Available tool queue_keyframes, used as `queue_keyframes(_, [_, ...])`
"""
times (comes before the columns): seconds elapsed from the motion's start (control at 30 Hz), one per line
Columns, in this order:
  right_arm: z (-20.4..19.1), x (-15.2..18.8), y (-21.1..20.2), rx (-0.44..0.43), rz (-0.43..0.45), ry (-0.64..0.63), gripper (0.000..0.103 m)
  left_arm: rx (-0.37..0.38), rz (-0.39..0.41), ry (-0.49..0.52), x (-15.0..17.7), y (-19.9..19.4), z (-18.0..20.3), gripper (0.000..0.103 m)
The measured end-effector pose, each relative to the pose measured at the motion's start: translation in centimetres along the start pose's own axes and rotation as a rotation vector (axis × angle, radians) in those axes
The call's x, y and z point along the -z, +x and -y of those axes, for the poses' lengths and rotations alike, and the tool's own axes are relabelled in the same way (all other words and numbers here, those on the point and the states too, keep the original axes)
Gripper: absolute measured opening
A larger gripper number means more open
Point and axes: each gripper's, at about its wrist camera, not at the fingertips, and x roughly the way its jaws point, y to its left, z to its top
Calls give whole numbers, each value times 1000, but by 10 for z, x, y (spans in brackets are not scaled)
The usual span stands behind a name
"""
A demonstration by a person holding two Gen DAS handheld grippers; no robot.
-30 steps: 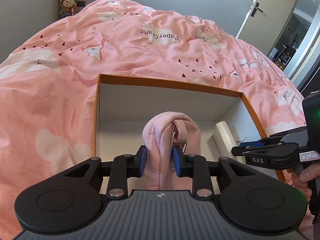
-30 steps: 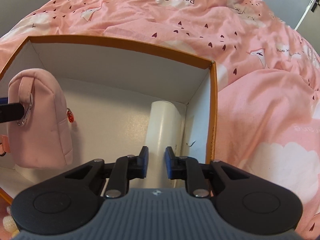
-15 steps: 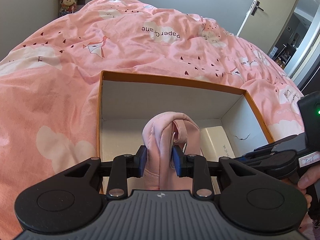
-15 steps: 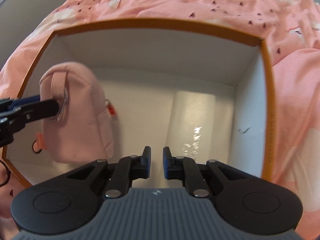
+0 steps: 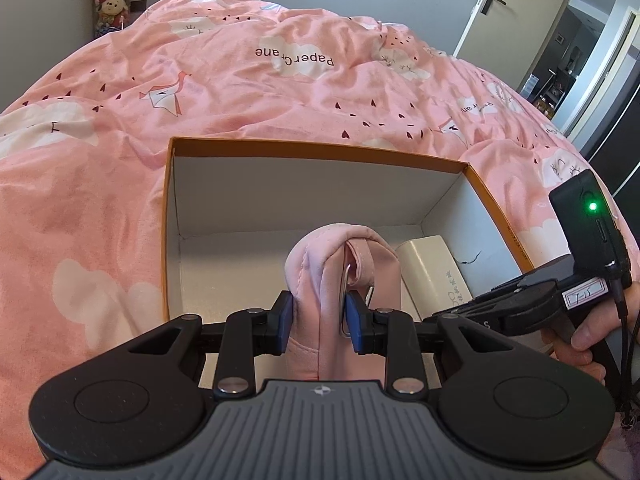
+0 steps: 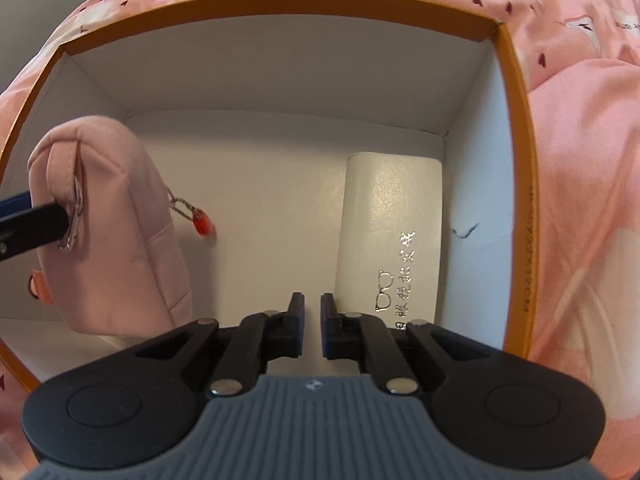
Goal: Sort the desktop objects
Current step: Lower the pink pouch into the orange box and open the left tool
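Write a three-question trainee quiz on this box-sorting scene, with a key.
1. True or false: the left gripper is shut on the pink pouch.
2. Where does the white case lie in the box? A) against the right wall B) in the middle C) on the bedcover
3. What hangs from the pouch's chain?

Key: 1 true. 2 A. 3 a small red charm.

The pouch's lower part is disappearing behind the left gripper's body, and the case's near end is hiding behind the right gripper. The case's silver lettering is staying too small to read.
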Motion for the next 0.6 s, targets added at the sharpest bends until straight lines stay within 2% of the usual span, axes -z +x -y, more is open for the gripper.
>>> queue_keyframes(0.07, [1,-1,1,8,10,19,0,5,-6,8,0,1,3,32])
queue_keyframes(0.27, [-11,-3,-1,35,-13,-22,0,8,-36,39,2,4,10,33])
queue_keyframes(0.3, [-16,-3,-4,37,-3,-55,2,5,-39,41,2,5,11,33])
queue_keyframes(0.33, [-21,-3,-9,40,20,-100,10,1,-41,43,2,5,12,33])
queue_keyframes(0.43, [-30,-14,-23,88,98,-210,11,-3,-48,50,1,7,14,33])
queue_keyframes(0.5, [-33,-26,-25,146,137,-274,23,-7,-51,52,1,8,15,33])
queue_keyframes(0.53, [-33,-32,-24,162,144,-303,33,-10,-53,52,1,8,15,33])
queue_keyframes(0.6, [-10,-43,-16,179,137,-355,35,-17,-56,55,0,9,16,33])
